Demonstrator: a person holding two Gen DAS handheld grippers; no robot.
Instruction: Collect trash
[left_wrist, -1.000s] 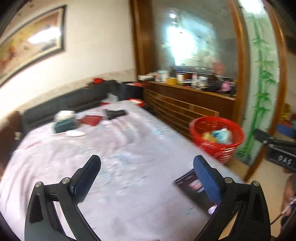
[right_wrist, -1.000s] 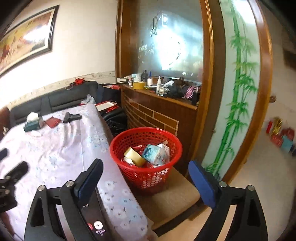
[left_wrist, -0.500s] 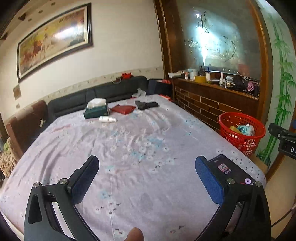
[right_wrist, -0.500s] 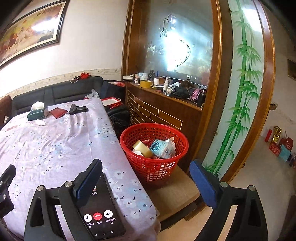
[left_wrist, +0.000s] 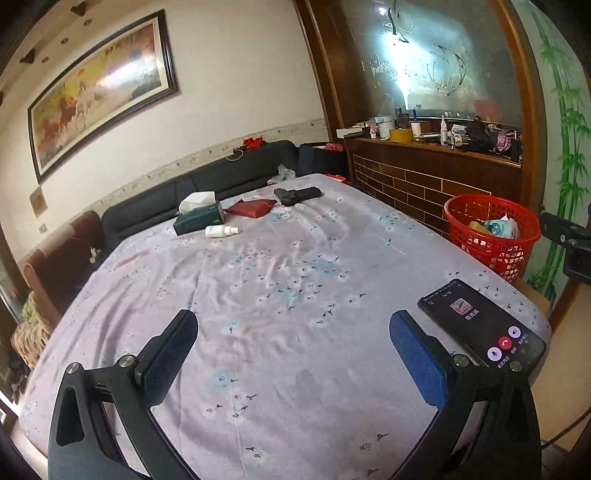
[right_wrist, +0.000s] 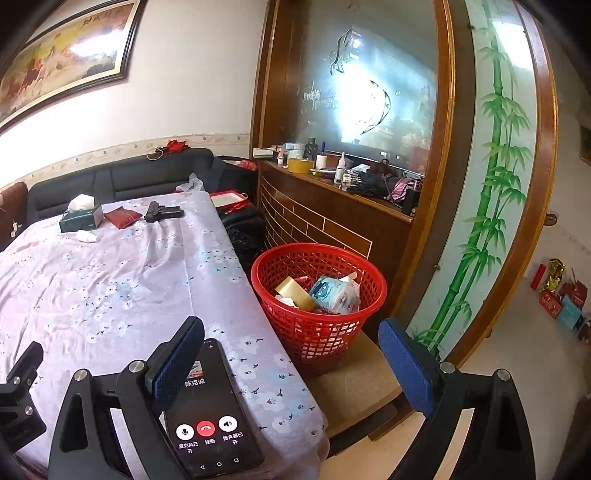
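Observation:
A red mesh basket stands on a stool beside the table's right edge, holding a tape roll, a tissue pack and other scraps. My left gripper hovers open over the near part of the flowered cloth, holding nothing. My right gripper is open too, its left finger above a phone and its right finger past the table edge, short of the basket. At the far end lie a small white bottle, a red pouch, a tissue box and a black gun-shaped object.
The table has a lilac flowered cloth. A dark sofa runs behind it. A wooden counter with bottles and clutter stands to the right, beside a bamboo-painted panel. Red boxes sit on the floor far right.
Both grippers have pulled back and steadied, so more of the table and the whole phone show. Both stayed open and took hold of nothing.

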